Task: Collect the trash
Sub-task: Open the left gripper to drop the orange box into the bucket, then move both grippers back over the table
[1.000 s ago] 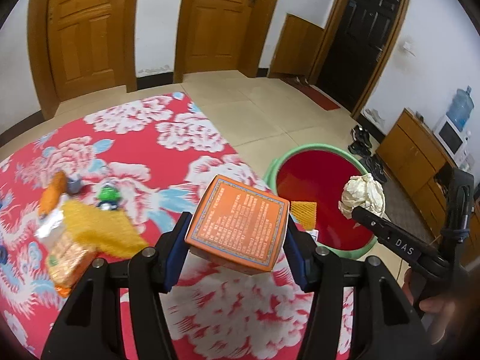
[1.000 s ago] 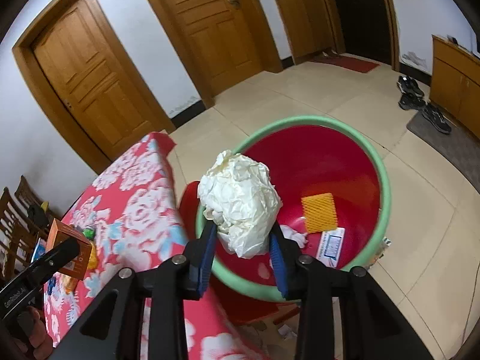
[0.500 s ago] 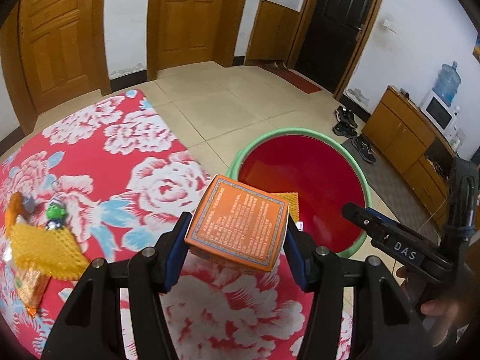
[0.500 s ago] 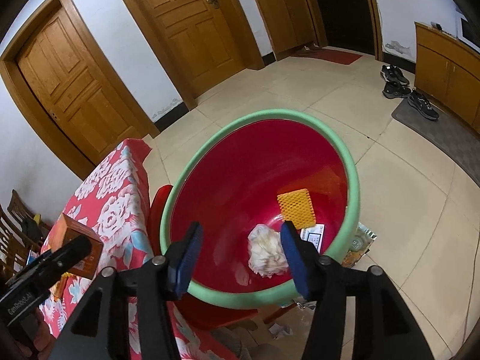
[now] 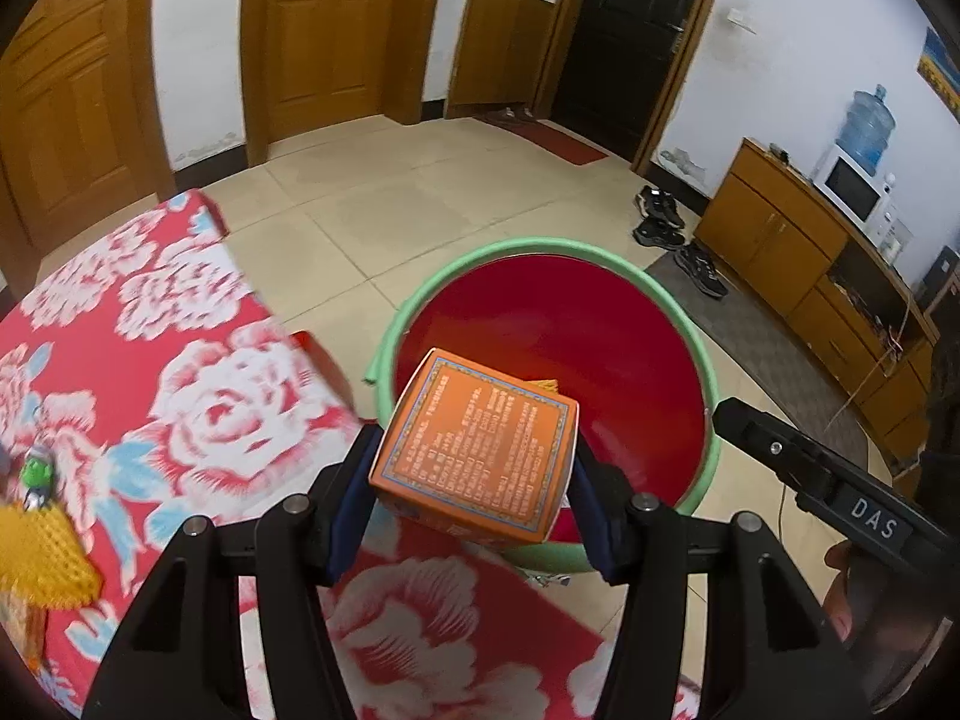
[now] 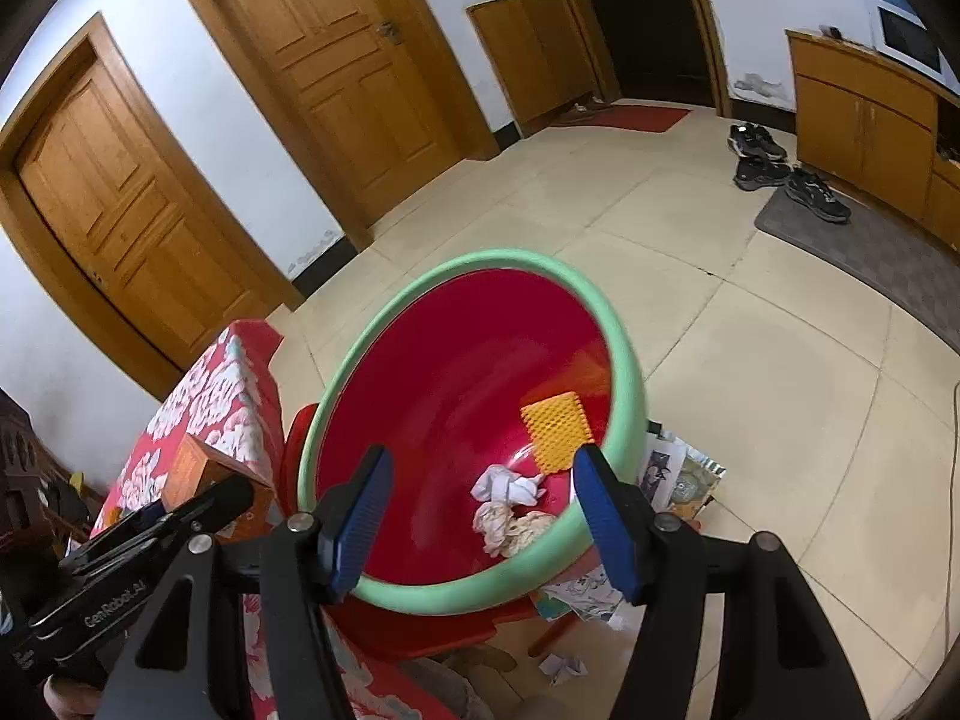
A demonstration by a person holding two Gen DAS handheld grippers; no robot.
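We held the orange box [image 5: 474, 447] tight in our left gripper [image 5: 471, 510]. Its two blue pads [image 5: 351, 504] pressed on the sides of the box. The box hung in the air over the near edge of the big red tub [image 5: 600, 360] with the green rim. The tub sat on a red stool [image 6: 420, 636] on the floor, just to the right of the table with the red flower cloth [image 5: 198, 396].

Our right gripper [image 6: 480, 516] was spread wide and held nothing. It hung over the near side of the tub [image 6: 384, 336]. From the left camera we saw only its black side [image 5: 810, 474] at the right, with white letters on it.

Inside the tub lay a crumpled ball of paper [image 6: 510, 531], a small white scrap [image 6: 507, 486] just behind it, and an orange bumpy pad [image 6: 555, 432] leaning on the far right wall. From the right camera we saw the box [image 6: 201, 474] at the left, by the corner of the table.

On the near left of the table lay a yellow bumpy pad [image 5: 42, 558] and a small green thing [image 5: 39, 474], a bit blurred. Some papers [image 6: 678, 474] lay on the floor right of the tub. Shoes [image 5: 678, 234] sat far off by a brown cabinet [image 5: 804, 252].
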